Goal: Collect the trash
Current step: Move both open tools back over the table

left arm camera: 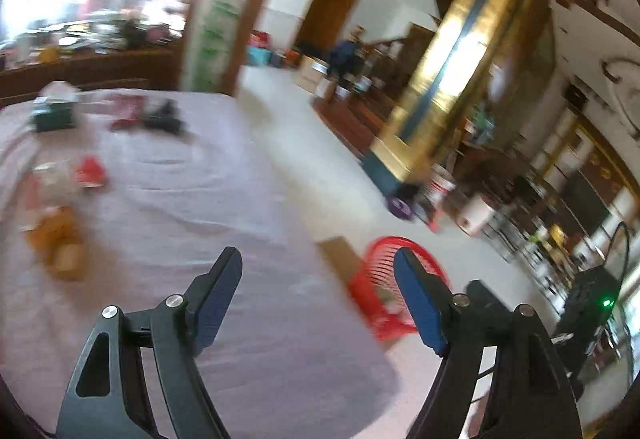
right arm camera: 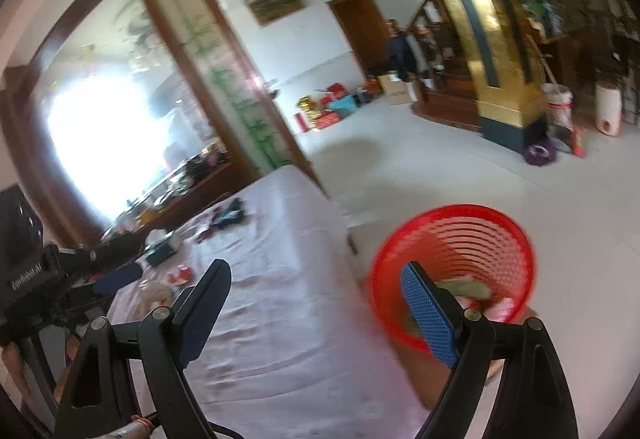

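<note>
Both grippers are empty, with their fingers spread wide: the left gripper (left arm camera: 318,275) hangs over the near edge of the table (left arm camera: 240,199), the right gripper (right arm camera: 316,279) between the table and the red basket (right arm camera: 452,227). The basket stands on the floor just beside the table and already holds some scraps. More trash (left arm camera: 90,173) lies well apart on the table's far side, blurred. I judge the next pick best done by keeping the jaws wide, straddling one piece squarely, and closing only once level with the cloth.
</note>
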Tool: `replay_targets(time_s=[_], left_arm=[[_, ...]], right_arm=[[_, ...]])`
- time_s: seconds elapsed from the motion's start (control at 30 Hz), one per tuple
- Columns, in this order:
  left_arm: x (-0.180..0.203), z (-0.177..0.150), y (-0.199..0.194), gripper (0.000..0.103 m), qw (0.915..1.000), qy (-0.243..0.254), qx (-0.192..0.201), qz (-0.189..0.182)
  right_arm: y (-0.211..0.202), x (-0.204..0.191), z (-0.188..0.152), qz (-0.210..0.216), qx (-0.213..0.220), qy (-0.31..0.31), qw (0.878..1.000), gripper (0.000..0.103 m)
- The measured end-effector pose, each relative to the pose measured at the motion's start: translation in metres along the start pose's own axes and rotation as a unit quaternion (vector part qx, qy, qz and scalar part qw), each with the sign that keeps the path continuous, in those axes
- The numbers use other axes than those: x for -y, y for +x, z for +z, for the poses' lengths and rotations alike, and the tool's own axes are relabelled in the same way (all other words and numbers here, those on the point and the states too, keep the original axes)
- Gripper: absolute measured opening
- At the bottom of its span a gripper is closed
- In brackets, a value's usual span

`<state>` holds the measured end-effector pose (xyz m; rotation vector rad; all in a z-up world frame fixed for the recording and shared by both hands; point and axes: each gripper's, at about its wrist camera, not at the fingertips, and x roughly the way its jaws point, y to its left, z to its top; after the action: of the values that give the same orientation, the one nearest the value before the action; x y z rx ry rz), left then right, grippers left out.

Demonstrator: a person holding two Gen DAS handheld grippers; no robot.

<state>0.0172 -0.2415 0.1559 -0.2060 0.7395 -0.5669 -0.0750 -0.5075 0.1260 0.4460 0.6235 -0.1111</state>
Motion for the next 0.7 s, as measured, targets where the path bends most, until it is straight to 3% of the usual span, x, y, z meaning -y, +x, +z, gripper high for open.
replay_targets(time_s=[0.23,0.4,0.6,0.7], left_arm=[[-0.098,-0.001,-0.065,0.077,0.9950,-0.053,0.046,0.071],[-0.175,0.000,-0.103,0.077,0.9836,-0.103,0.075,0.128],[-0.239,-0.005,-0.134,0.077,0.9712,-0.145,0.093,0.165],[-0.255,-0.010,-0.141,0.077,0.9689,-0.151,0.094,0.172]], right_arm=[[0.028,-0.066,-0.013,0.051,-0.031,-0.031,0.998,0.090],[0.061,-0.116,-0.025,0.094,-0.066,-0.055,0.992,0.090],[0.102,-0.173,-0.035,0.146,-0.107,-0.078,0.980,0.090],[0.118,-0.197,-0.042,0.162,-0.125,-0.091,0.975,0.090]])
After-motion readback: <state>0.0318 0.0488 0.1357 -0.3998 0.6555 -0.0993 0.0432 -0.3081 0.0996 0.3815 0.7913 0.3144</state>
